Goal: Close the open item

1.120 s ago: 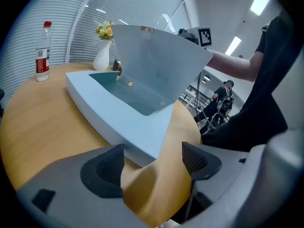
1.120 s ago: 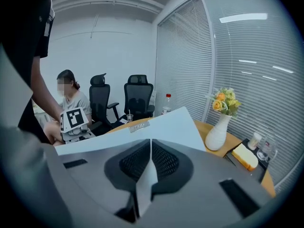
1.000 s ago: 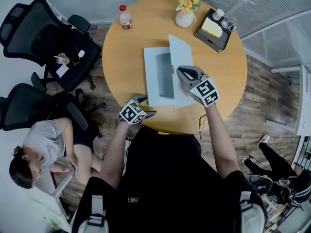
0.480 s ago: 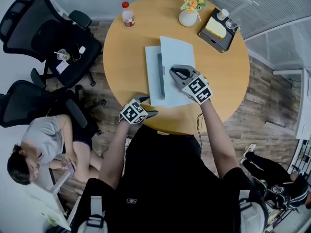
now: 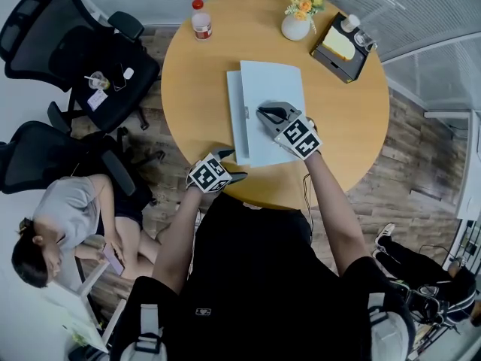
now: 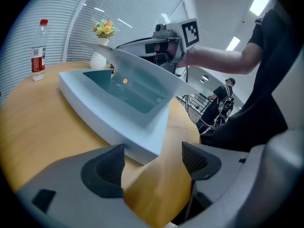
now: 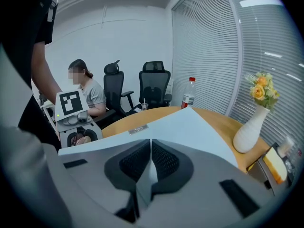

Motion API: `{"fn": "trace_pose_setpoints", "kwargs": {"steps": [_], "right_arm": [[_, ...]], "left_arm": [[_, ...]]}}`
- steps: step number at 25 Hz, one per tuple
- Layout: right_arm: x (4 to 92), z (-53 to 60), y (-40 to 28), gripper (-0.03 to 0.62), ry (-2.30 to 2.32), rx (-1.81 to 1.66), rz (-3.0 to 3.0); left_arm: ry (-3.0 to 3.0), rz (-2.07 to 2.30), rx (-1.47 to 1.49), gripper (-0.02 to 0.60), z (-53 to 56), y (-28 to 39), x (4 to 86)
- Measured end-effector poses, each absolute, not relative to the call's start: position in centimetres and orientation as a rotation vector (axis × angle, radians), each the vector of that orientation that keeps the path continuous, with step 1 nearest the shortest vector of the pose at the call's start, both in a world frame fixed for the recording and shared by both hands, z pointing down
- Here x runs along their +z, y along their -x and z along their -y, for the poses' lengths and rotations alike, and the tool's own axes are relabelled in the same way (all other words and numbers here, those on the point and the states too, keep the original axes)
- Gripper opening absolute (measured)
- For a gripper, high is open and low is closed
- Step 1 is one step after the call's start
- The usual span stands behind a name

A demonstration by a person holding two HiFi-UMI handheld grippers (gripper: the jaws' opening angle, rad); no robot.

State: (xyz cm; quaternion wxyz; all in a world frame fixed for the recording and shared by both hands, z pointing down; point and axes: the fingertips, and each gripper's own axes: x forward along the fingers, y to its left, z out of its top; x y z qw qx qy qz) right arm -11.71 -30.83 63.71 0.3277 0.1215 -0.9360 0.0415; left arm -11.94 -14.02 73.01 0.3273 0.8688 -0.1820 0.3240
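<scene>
Box (image 5: 234,119) mid-counter (image 5: 188,81), long axis running away from person. Lid (image 5: 274,89) tilted over base, not flat. Gap opens toward person's left, where strip of base shows uncovered. Right tongs (image 5: 264,113) clamped together on lid's thin edge. Remaining travel judged down and leftward from them. Left tongs (image 5: 231,165) apart, empty, over near counter rim just short of box's near corner, so nearer to base.
</scene>
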Motion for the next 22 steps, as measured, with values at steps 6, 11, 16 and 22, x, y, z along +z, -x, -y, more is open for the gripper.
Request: {"fn": "trace_pose_setpoints", "kwargs": {"steps": [6,11,16,22], "right_arm": [[65.5,30.6,12.7,0.008,-0.28,0.133,2.432],[66.5,30.5,12.9,0.008,-0.264,0.167,2.425],[67.3,30.3,13.3,0.008,-0.236,0.175,2.408],[68.2,30.0,13.6,0.008,-0.223,0.181,2.39]], "left_arm": [[-2.276,0.474,0.853,0.37,14.2,11.9,73.1],[-2.271,0.478,0.849,0.371,14.0,11.6,73.0],[-2.27,0.486,0.838,0.37,14.0,11.5,73.1],[-2.274,0.476,0.852,0.37,14.0,11.5,73.1]]}}
